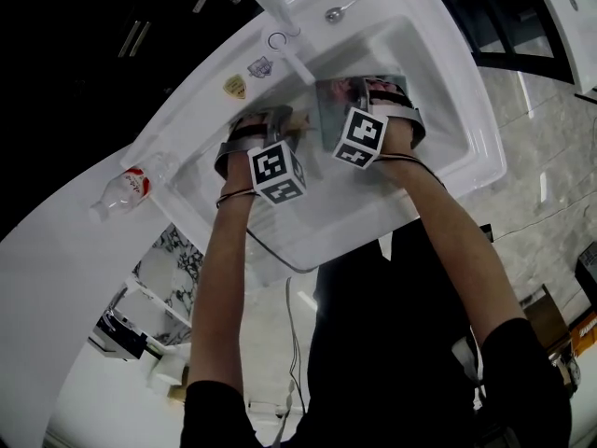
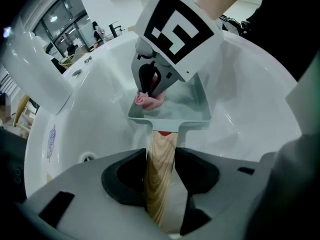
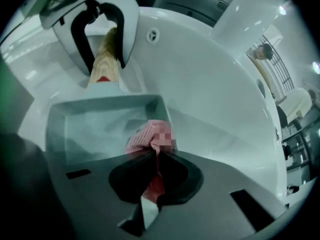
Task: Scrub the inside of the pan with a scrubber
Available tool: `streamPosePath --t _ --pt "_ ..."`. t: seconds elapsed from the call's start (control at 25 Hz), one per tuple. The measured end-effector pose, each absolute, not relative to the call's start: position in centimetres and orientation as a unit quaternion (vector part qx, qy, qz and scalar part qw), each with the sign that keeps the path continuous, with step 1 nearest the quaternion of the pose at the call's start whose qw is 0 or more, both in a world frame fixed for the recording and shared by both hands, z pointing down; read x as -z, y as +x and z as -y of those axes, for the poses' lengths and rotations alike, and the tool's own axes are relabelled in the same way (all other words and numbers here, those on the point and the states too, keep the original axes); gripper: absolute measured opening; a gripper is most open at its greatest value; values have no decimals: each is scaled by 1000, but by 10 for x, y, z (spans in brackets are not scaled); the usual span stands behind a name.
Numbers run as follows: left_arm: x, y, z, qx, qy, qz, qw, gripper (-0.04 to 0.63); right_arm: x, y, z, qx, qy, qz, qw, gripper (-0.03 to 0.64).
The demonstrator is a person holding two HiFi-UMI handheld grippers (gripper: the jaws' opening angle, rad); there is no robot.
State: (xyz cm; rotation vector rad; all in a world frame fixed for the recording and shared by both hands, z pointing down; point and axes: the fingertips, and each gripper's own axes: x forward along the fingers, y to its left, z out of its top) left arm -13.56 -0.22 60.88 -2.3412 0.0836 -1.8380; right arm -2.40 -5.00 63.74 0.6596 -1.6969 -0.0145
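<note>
A person is leaning over a white rectangular sink [image 1: 466, 110], arms reaching down into the basin with a gripper in each hand. A pale grey-green square pan with a light wooden handle [image 2: 195, 109] is sitting inside the sink, well below the rim.

The left gripper [image 2: 160, 184] is pointing steeply down, and its two dark jaws are pressing on the wooden handle [image 2: 162, 149] from either side, gripping it a little back from where it joins the pan.

The right gripper [image 3: 156, 171] is reaching into the pan from the opposite end. Its jaws are pinching a pink mesh scrubber [image 3: 150, 134] between them, with the bunched mesh sticking out past the tips. The scrubber is sitting low inside the pan, close beside one side wall and touching the pan's inner surface. Part of it is covered by a mosaic patch in the right gripper view.

From the head view, the two black-and-white marker cubes on the grippers are showing side by side over the basin. A white faucet [image 1: 280, 17] is reaching over the sink's far edge, and a metal spoon [image 1: 350, 6] is lying on the rim beyond it. A clear plastic bottle with a red label [image 1: 126, 189] is lying on its side on the white tabletop [image 1: 56, 278] to the left of the sink.
</note>
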Motion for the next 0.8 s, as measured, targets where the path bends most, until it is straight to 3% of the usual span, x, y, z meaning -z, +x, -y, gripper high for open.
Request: streamPosePath --t 0.44,0.8 --pt "-615 -139 4 631 -766 -42 112 198 -650 47 29 3 229 684 692 34" --pt "-621 -142 4 644 -754 -49 117 199 -653 36 -33 -138 130 697 692 34"
